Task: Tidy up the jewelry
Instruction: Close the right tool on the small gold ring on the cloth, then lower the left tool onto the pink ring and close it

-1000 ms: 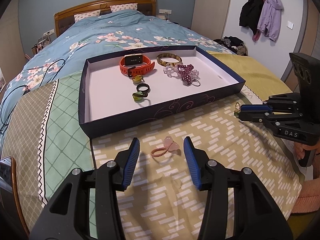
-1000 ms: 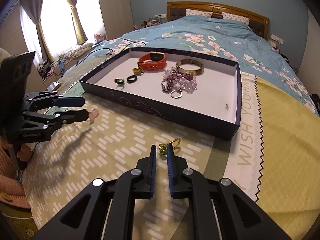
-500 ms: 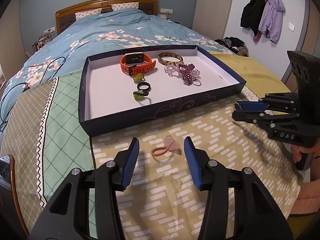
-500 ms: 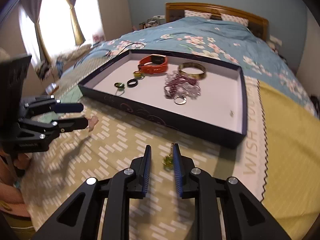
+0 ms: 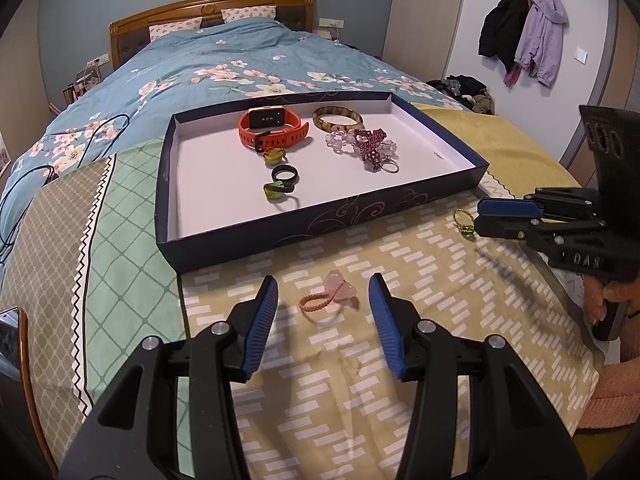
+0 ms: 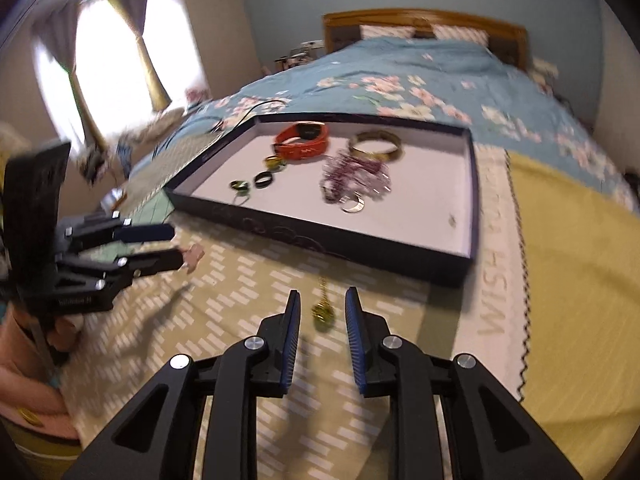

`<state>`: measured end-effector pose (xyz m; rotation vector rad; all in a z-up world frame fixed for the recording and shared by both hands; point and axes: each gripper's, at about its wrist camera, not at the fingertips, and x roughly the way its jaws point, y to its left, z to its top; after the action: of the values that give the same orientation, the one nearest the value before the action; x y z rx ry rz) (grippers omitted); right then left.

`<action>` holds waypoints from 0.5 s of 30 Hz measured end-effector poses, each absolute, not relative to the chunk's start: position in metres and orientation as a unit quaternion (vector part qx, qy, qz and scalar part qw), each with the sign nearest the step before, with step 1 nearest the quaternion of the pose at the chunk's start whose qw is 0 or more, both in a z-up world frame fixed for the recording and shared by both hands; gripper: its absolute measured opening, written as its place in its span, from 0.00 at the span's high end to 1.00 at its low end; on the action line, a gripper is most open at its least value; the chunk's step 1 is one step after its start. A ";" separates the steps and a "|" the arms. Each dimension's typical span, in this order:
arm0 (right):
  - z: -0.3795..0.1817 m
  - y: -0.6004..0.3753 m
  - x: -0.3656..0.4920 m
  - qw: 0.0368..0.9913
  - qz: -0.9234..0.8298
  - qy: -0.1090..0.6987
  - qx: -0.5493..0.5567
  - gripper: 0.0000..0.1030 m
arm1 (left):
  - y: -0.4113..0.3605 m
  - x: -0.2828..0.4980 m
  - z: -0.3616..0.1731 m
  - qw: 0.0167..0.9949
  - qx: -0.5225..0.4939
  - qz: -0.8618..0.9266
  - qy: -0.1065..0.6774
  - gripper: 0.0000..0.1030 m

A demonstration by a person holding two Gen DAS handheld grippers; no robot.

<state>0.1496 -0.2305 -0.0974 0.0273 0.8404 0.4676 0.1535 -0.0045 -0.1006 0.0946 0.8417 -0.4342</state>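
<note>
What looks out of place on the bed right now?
Two pieces lie on the blanket outside the tray: a pink ring between the open left gripper fingers, and a gold-green ring between the open right gripper fingers. Everything else sits inside the tray.

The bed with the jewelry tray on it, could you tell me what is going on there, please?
A person holding a gripper in each hand is sorting jewelry into a dark tray on the bed. The left gripper hovers with jaws open around a pink ring on the blanket. The right gripper, also open, brackets a gold ring with a green stone. A watch, bangle, beads and rings already lie in the tray.
</note>
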 end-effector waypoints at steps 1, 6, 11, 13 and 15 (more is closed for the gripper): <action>-0.100 -0.234 0.151 0.883 0.226 0.410 0.028 0.80 | -0.005 0.153 -0.101 0.889 0.045 -0.209 0.406 0.54; -0.106 -0.224 0.155 0.875 0.233 0.423 0.018 0.80 | -0.011 0.152 -0.102 0.884 0.054 -0.213 0.412 0.58; -0.107 -0.213 0.154 0.874 0.230 0.427 -0.011 0.90 | -0.017 0.153 -0.108 0.877 0.061 -0.215 0.426 0.61; -0.107 -0.213 0.153 0.876 0.226 0.425 -0.016 0.91 | -0.018 0.154 -0.109 0.875 0.062 -0.214 0.430 0.61; -0.105 -0.213 0.151 0.879 0.224 0.420 -0.018 0.92 | -0.018 0.154 -0.109 0.875 0.063 -0.213 0.430 0.61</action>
<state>0.1507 -0.2133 -0.1049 -0.0385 0.8754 0.4670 0.1540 -0.0182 -0.1094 0.1308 0.8974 -0.4443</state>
